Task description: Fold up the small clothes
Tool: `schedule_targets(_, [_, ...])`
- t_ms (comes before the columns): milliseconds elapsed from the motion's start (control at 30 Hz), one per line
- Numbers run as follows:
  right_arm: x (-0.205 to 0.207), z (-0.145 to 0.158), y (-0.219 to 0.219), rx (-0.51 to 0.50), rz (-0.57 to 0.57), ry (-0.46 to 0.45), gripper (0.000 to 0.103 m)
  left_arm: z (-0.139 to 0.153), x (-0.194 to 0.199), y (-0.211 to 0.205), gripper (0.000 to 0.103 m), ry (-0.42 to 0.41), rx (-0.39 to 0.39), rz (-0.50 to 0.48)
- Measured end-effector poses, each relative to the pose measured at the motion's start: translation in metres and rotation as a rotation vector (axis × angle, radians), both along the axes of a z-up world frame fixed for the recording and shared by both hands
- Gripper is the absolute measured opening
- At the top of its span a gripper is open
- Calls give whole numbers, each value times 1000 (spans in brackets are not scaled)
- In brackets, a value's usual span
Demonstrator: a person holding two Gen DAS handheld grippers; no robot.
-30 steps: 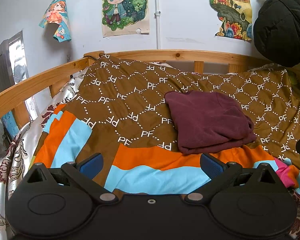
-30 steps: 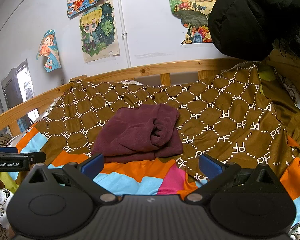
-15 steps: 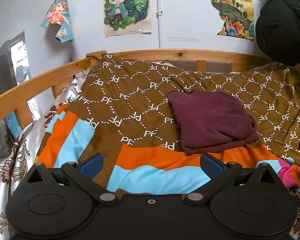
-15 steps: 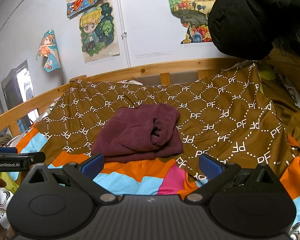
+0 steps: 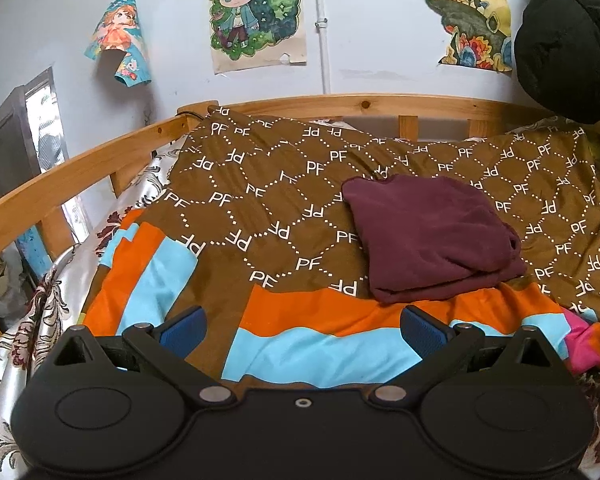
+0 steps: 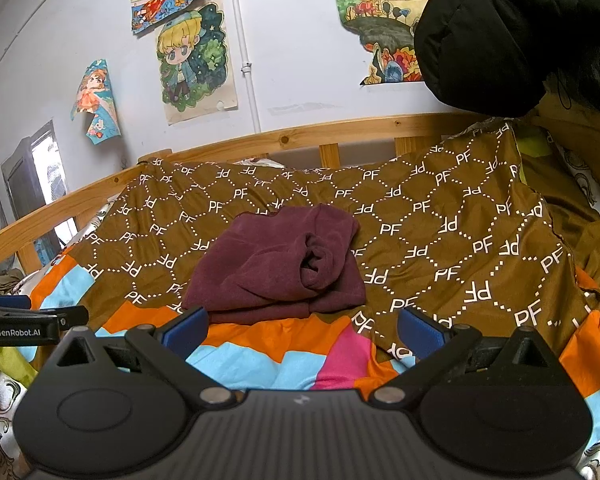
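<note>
Both tools, left (image 5: 302, 326) and right (image 6: 303, 326), wide and empty, below the folded garment (image 6: 278, 266) at frame centre. Folding apparently done; next, withdrawing or tidying.

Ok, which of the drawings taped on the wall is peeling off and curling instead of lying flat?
The orange-haired girl drawing, farthest left by the window. It bows out from the wall, while the blond character drawing and landscape drawing lie nearly flat.

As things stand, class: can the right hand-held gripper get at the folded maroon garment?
Probably yes: the right hand-held gripper is open, and only bare blanket lies before the maroon garment.
</note>
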State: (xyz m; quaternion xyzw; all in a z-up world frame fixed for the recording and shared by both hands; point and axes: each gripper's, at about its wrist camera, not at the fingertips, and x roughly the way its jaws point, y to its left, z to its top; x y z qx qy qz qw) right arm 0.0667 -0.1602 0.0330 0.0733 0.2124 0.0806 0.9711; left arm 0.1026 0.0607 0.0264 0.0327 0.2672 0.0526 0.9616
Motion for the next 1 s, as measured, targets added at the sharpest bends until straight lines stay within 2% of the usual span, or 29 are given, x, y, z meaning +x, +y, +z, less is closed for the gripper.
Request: schedule_targets(1000, [0, -2, 6, 7, -21, 20, 103, -4, 2, 1, 102, 22, 13, -9])
